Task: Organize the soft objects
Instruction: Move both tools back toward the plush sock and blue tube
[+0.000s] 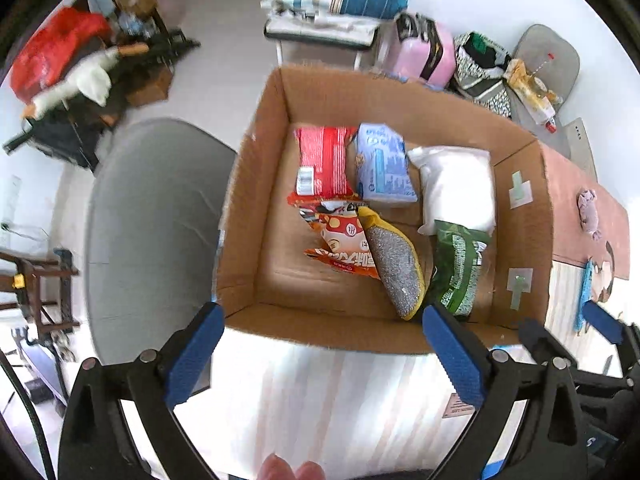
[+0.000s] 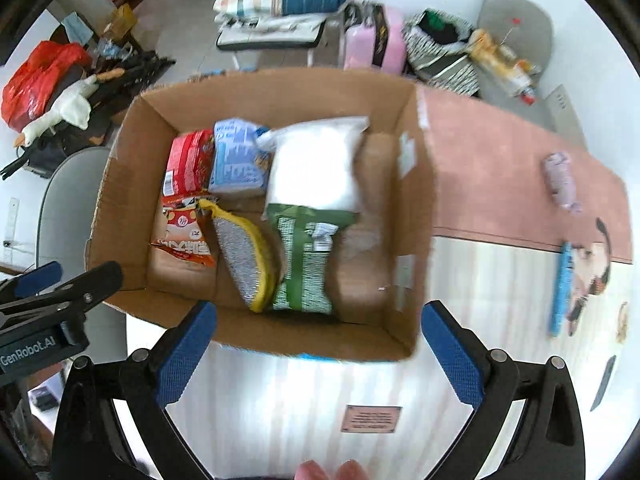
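Here, the cardboard box (image 2: 132, 184) anchors the scene, holding a white pouch (image 2: 316, 164), green packet (image 2: 304, 260), blue pack (image 2: 236, 160), red packet (image 2: 188, 160), orange snack bag (image 2: 180, 240) and yellow-edged scourer (image 2: 244, 256). Right of the box, a small lilac soft item (image 2: 560, 182) lies on the pink mat (image 2: 492, 160); likely next. Left gripper (image 1: 320, 356) and right gripper (image 2: 318, 354) hover before the box's near wall, jaws apart, empty. Grip soft items mid-body, release low inside.

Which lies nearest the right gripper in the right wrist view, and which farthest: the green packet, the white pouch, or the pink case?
1. green packet, in the box's near part, just ahead of the right gripper.
2. white pouch, behind it, toward the box's far wall.
3. pink case, beyond the box.
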Available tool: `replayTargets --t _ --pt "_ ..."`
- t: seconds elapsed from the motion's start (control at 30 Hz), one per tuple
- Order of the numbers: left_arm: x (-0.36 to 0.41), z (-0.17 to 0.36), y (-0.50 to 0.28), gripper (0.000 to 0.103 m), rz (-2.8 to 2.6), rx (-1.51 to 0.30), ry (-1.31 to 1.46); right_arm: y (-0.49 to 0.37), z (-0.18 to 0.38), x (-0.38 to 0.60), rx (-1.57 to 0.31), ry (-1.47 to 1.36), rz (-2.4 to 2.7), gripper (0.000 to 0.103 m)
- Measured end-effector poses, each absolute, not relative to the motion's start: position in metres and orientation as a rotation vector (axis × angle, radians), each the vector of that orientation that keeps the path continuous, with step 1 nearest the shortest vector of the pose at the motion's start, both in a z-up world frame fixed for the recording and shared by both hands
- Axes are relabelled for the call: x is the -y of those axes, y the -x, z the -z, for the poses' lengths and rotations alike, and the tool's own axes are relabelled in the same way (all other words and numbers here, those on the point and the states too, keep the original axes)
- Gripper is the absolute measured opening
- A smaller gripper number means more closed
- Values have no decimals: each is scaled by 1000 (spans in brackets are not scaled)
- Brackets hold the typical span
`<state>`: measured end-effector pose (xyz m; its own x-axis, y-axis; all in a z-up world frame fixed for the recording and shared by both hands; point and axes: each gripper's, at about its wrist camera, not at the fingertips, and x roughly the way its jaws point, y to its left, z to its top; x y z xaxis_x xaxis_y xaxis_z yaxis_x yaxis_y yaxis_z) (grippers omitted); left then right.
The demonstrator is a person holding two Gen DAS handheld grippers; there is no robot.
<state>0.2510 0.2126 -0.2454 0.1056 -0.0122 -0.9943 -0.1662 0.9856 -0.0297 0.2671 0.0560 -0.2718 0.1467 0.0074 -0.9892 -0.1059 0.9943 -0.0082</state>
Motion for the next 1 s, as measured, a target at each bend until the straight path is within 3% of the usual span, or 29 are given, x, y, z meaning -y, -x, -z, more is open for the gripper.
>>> replayTargets --t 0.53,0.7,1.0 --pt "-184 179 -207 102 -129 -1283 124 -200 177 -14 -1285 10 -135 103" --pt "-158 168 -213 102 -109 -1268 106 -200 180 25 -1304 -74 -128 103" --pt "-24 188 -284 102 48 -1298 -67 -232 215 194 -1345 -188 160 103"
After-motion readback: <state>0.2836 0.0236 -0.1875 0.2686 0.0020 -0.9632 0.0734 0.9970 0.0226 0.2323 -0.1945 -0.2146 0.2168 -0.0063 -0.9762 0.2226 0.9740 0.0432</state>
